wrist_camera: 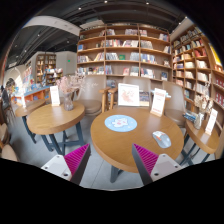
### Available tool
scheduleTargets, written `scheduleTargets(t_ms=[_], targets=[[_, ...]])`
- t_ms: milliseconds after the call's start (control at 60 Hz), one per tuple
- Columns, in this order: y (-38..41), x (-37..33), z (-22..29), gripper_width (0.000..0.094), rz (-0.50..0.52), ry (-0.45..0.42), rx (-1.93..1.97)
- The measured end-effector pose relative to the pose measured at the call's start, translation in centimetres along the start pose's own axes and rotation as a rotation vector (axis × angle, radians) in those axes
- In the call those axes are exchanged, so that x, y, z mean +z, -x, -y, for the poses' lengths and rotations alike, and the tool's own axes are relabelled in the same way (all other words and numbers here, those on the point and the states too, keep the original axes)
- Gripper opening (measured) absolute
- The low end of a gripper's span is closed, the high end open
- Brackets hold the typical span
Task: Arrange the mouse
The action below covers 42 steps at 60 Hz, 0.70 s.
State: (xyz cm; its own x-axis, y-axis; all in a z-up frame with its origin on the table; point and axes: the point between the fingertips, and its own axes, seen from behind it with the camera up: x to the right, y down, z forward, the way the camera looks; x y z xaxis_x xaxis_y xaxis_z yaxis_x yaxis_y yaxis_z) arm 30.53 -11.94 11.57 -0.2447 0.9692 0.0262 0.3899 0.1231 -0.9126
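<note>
A light grey mouse (161, 138) lies on the right part of a round wooden table (120, 145), beyond my right finger. A round blue and white mouse pad (121, 123) lies at the table's middle, ahead of my fingers. My gripper (112, 160) is open and empty, held back from the table's near edge, its pink pads (77, 159) wide apart.
A white sign card (129, 95) and another (157, 101) stand at the table's back. A second round table (55, 117) with a vase stands to the left. Bookshelves (125, 55) line the back wall. Grey floor (100, 170) lies below.
</note>
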Motion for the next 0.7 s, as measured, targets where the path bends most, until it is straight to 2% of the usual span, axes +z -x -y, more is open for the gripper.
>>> scheduleTargets(t_ms=[133, 483, 700], targets=[[-2.3, 0.6, -0.9, 0.0853, -0.05, 0.018, 0.025], [-15.3, 1.9, -3.4, 0.0852, -0.256, 0.064, 0.078], [-20.4, 3.0, -4.3, 0.0854, -0.331, 0.077, 0.103]])
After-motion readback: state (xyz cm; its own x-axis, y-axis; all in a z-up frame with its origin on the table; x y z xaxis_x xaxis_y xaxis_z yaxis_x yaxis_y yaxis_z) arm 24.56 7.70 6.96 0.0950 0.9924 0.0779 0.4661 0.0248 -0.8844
